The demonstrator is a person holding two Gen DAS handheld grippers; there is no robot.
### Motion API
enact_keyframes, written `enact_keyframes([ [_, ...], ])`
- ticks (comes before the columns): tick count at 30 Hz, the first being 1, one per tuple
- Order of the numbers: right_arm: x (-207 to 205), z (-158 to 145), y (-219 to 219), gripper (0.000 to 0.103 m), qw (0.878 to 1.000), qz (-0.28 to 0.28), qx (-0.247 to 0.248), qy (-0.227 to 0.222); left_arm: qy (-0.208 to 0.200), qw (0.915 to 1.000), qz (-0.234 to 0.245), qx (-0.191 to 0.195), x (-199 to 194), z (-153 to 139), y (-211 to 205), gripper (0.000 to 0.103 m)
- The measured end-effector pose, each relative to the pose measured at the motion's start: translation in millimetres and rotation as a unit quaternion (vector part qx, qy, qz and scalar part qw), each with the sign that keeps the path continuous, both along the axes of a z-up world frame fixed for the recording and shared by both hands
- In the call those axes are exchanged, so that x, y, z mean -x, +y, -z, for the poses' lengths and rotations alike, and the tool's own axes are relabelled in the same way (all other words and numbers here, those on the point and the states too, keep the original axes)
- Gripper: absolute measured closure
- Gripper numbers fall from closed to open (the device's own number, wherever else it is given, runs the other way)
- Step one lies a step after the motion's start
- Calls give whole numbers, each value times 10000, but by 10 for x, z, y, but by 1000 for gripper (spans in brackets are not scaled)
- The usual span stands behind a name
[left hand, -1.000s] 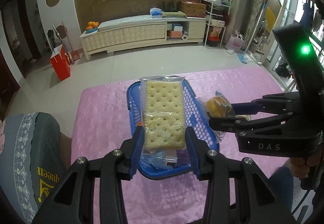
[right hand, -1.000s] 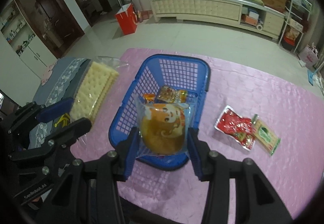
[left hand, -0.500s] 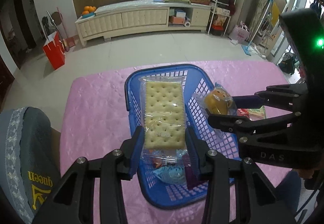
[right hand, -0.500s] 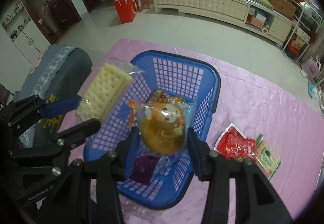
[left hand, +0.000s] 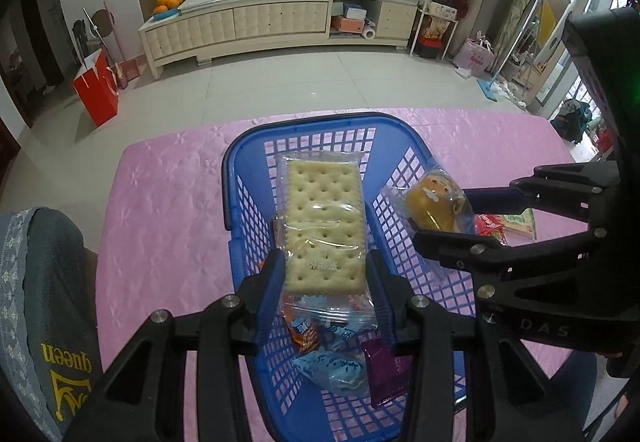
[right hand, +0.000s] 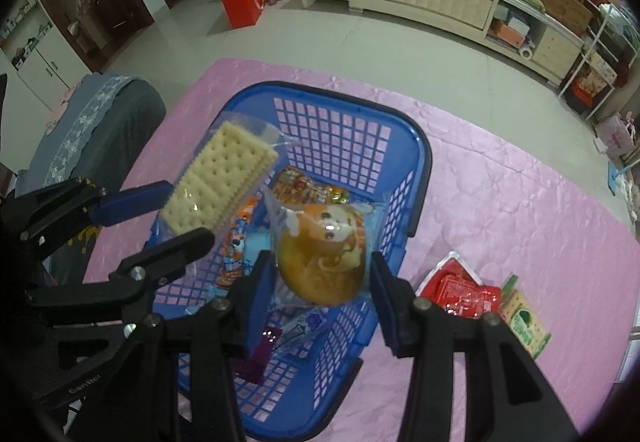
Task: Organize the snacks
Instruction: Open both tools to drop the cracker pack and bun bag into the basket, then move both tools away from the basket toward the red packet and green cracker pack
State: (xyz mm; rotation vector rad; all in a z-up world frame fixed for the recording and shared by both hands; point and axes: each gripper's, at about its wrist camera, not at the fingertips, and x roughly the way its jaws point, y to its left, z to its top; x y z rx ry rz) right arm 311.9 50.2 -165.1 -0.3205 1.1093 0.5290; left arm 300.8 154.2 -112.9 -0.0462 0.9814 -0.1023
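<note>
My left gripper (left hand: 325,274) is shut on a clear pack of square crackers (left hand: 325,220), held over the blue mesh basket (left hand: 236,178). In the right wrist view the cracker pack (right hand: 219,180) hangs over the basket's left side (right hand: 416,162). My right gripper (right hand: 320,290) is shut on a wrapped round bun with a cartoon face (right hand: 322,256), also above the basket. The bun (left hand: 434,200) appears in the left wrist view at the basket's right rim. Several wrapped snacks (left hand: 332,362) lie on the basket floor.
A pink quilted cloth (right hand: 520,202) covers the table. A red snack pack (right hand: 460,292) and a green-labelled pack (right hand: 524,322) lie on it right of the basket. A grey cushion (left hand: 44,302) sits at the table's left. Tiled floor and a long cabinet (left hand: 248,22) lie beyond.
Both grippers moved forward and down with their snacks, from the basket's near edge to over its inside. The basket now looks larger and closer in both views.
</note>
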Motion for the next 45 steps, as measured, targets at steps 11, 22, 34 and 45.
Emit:
enact_keyframes([
  [11,32,-63,-118,23,9998,182,-5,-71,9,9996,-231,147,108,-80,90,40],
  [22,452,-535,-458,22,9987,344,-274,-260,-245,9997,-81,-30,543,-498,-222,40],
  [34,1051,-1033,-1132,22,9944,628,-578,-622,-685,9974,78,-201,1067,-1059,-772,38],
  [45,1209,-1145,-1809,22,9909,901,-565,-825,-843,9948,449,-362,1105,-1137,-1484,36],
])
